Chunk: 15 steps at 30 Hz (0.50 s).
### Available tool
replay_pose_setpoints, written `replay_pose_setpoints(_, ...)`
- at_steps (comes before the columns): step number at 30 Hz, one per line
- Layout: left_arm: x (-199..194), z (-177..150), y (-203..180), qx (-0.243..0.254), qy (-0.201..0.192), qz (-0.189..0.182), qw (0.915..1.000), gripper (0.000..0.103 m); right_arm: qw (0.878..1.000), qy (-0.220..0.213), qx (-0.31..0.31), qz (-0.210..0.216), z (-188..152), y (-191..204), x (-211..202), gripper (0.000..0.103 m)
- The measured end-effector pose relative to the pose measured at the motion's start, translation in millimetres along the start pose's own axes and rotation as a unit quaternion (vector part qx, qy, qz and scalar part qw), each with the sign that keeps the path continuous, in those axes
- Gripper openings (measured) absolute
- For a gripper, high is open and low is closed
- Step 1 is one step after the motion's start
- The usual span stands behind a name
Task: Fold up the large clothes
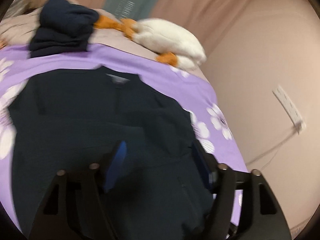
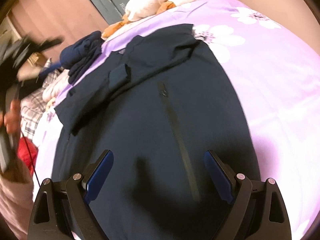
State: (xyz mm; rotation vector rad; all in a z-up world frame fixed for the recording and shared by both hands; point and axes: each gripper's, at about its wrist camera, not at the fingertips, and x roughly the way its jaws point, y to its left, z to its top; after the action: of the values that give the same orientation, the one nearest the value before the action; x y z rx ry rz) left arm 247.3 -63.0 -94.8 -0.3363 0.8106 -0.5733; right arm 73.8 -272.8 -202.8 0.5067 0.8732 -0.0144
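Note:
A large dark navy jacket (image 1: 96, 120) lies spread on a purple flowered bedsheet (image 1: 140, 64); in the right wrist view the jacket (image 2: 156, 120) shows its front zipper (image 2: 180, 132) and a sleeve folded across the chest. My left gripper (image 1: 158, 152) is open just above the jacket, blue pads apart, holding nothing. My right gripper (image 2: 159, 160) is open above the jacket's lower half, straddling the zipper, holding nothing. The left view is motion-blurred.
A pile of folded navy clothes (image 1: 64, 26) and a white and orange plush toy (image 1: 168, 36) sit at the head of the bed. A beige wall with a socket strip (image 1: 290, 108) is on the right. The person's other hand and gripper (image 2: 18, 64) show at far left.

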Motion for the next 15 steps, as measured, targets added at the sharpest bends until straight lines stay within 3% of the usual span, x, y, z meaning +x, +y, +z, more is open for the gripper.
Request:
replay_pose_setpoints(4, -47.8, -11.9, 63.6, -0.039, -0.026, 0.059, 0.9971, 0.072, 0.999, 0.003, -0.023, 0.023, 25.7, 18.2, 15.7, 0.092)
replay_pose_setpoints(9, -90.6, -43.2, 130.2, -0.079, -0.031, 0.126, 0.9884, 0.072, 0.996, 0.014, -0.078, 0.035, 63.4, 49.9, 55.6, 0.092)
replay_pose_setpoints(15, -116.7, -79.6, 187.8, -0.145, -0.015, 0.145, 0.9785, 0.072, 0.992, 0.010, -0.128, 0.014, 103.4, 85.2, 111.6, 0.092)
